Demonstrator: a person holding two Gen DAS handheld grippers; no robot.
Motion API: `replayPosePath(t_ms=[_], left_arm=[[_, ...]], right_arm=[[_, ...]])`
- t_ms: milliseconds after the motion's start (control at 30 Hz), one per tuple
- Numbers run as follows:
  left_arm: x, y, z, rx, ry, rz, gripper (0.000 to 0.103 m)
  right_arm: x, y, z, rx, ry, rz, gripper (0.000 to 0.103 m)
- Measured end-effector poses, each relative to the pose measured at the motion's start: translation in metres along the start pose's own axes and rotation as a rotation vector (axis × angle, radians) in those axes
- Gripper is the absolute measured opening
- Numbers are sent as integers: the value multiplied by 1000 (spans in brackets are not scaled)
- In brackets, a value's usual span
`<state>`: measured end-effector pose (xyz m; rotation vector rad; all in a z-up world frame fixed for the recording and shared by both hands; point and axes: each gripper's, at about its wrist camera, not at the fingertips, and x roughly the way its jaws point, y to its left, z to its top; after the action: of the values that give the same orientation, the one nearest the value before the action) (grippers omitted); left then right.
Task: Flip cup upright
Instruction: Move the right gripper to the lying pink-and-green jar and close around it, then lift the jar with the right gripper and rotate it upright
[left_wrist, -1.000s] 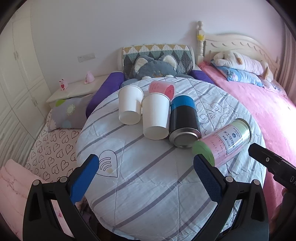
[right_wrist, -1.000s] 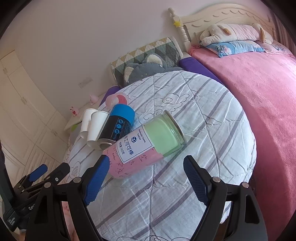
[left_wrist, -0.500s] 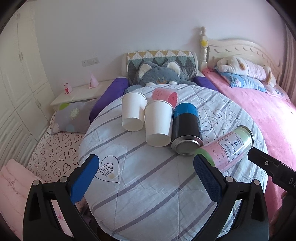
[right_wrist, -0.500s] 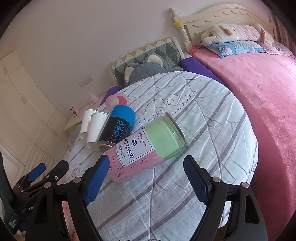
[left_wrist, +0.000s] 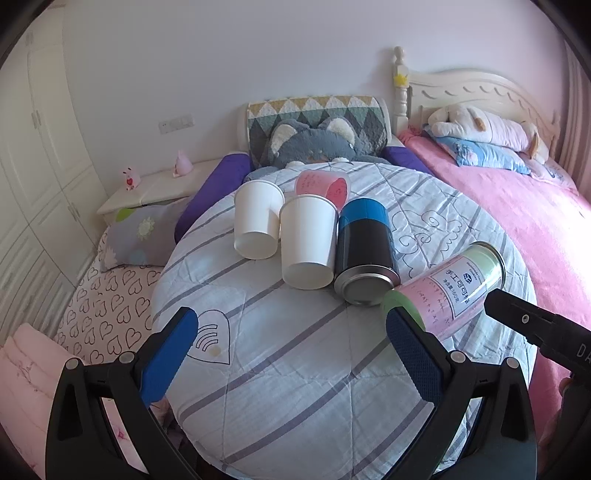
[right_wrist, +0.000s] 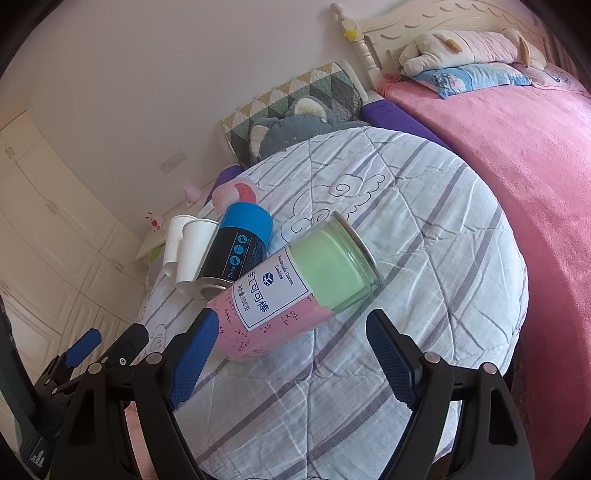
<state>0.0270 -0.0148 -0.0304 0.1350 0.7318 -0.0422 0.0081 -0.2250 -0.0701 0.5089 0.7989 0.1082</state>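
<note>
Several cups and cans lie on their sides on a round table under a striped white cloth (left_wrist: 295, 369). Two white paper cups (left_wrist: 258, 218) (left_wrist: 308, 243) lie side by side with their bases toward me. A small pink cup (left_wrist: 325, 184) lies behind them. A black can with a blue end (left_wrist: 364, 251) lies to their right. A pink and green can (left_wrist: 450, 288) (right_wrist: 295, 295) lies at the near right. My left gripper (left_wrist: 288, 354) is open and empty above the near cloth. My right gripper (right_wrist: 291, 354) is open and empty just short of the pink and green can.
A bed with a pink blanket (left_wrist: 535, 229) and plush toys runs along the right. A grey plush cushion (left_wrist: 314, 147) and purple bolsters sit behind the table. A heart-print mattress (left_wrist: 103, 302), a white nightstand (left_wrist: 155, 188) and wardrobes (left_wrist: 33, 184) are on the left.
The left wrist view has drawn back and risen a little, so the cups look smaller and farther. The right gripper has crept slightly closer to the pink and green can. No object has moved.
</note>
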Motion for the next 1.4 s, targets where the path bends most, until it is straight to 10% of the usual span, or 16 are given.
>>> replayPosePath(t_ms=[900, 1400], left_arm=[[37, -12, 19, 66, 37, 14, 103], [49, -17, 20, 70, 76, -5, 103]], right_arm=[[89, -52, 30, 500, 150, 212, 84], [123, -37, 86, 196, 403, 222, 76]])
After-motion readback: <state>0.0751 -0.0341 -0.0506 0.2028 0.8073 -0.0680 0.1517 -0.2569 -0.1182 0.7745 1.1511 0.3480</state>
